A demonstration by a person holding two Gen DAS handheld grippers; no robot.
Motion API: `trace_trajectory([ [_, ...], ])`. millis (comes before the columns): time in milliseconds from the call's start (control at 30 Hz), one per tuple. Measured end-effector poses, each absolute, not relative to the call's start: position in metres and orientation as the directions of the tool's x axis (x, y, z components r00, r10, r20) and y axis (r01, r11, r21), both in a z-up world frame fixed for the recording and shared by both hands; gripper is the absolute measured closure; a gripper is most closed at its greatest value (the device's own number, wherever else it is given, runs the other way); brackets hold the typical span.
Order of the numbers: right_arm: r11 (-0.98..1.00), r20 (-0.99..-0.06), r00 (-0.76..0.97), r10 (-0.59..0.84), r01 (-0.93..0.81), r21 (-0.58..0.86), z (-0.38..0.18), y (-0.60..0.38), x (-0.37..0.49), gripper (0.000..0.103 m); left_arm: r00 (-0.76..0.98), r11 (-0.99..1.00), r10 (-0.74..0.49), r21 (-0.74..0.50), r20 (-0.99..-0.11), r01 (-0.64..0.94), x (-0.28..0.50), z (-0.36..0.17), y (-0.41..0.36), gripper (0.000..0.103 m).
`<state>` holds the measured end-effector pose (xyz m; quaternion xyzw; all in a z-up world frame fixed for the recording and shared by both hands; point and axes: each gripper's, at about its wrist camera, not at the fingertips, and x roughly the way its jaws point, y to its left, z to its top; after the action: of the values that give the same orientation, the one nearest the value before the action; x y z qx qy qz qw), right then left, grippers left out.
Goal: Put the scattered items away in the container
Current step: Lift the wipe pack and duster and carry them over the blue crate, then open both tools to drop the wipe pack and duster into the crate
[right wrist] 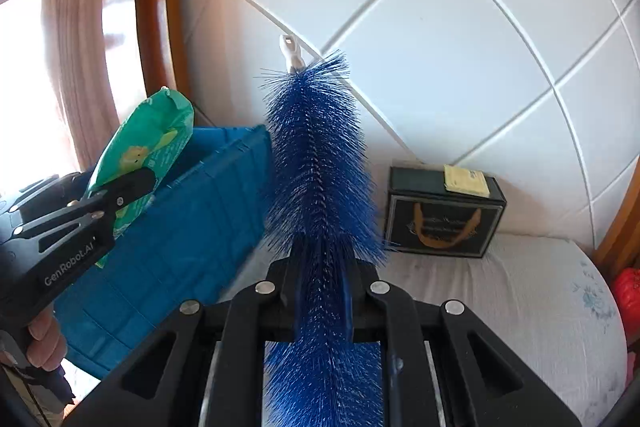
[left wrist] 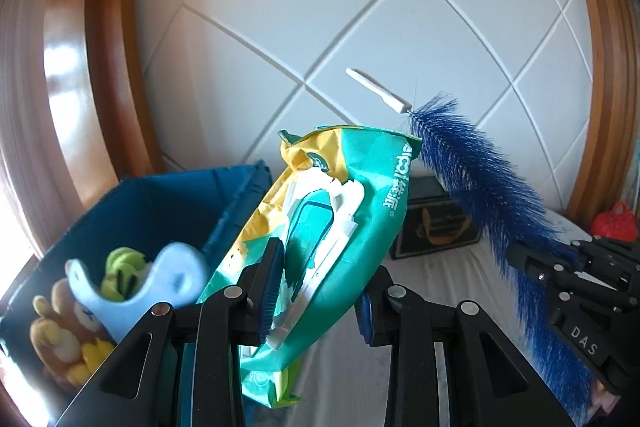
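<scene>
With the left hand-held gripper point(left wrist: 316, 291) clamping a wet-wipes pack point(left wrist: 320, 227) beside the blue bin point(left wrist: 168, 203) and the right hand-held gripper point(right wrist: 320, 287) shut on a bristly blue brush point(right wrist: 320, 155), either could slip or snag the bin's rim.

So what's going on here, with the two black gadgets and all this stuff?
A person is tidying up with hand-held tongs. The left tongs are clamped on a green pack of wipes, held up beside the blue bin, which already holds a plush toy and a pale blue item. The right tongs are shut on a blue bristle brush.
</scene>
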<state>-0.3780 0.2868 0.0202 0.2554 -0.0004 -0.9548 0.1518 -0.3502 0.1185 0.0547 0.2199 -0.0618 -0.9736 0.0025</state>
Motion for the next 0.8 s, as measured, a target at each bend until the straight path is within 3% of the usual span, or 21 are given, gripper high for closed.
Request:
trace_trajectory([
  [267,-0.907,-0.459,-0.783,-0.419,0.386,0.168,0.066,0.119,-0.373,0.088,-0.888,-0.979,-0.160,0.182,-0.431,0.088,-0.338,0.090,-0.050,0.071],
  [467,-0.890,-0.513,-0.732,-0.448,0.419,0.180,0.071,0.014,-0.385,0.088,-0.841,-0.975,-0.209,0.167,-0.500,0.143,-0.360,0.074,-0.150,0.071],
  [667,-0.896,-0.575,-0.691,-0.439,0.382,0.225,0.063,-0.034,-0.406,0.088,-0.802,-0.975,-0.217,0.169,-0.556,0.147,-0.389,0.057,-0.198,0.071],
  [767,-0.894,-0.610,-0.658,-0.442,0.374,0.245,0.049,-0.047,-0.409,0.082,-0.790,-0.978,-0.202,0.165,-0.579,0.130,-0.386,0.046,-0.205,0.059],
  [800,-0.899,-0.624,-0.651,-0.433,0.365,0.243,0.044,-0.049,-0.410,0.082,-0.789,-0.979,-0.194,0.163,-0.582,0.120,-0.385,0.041,-0.206,0.043],
])
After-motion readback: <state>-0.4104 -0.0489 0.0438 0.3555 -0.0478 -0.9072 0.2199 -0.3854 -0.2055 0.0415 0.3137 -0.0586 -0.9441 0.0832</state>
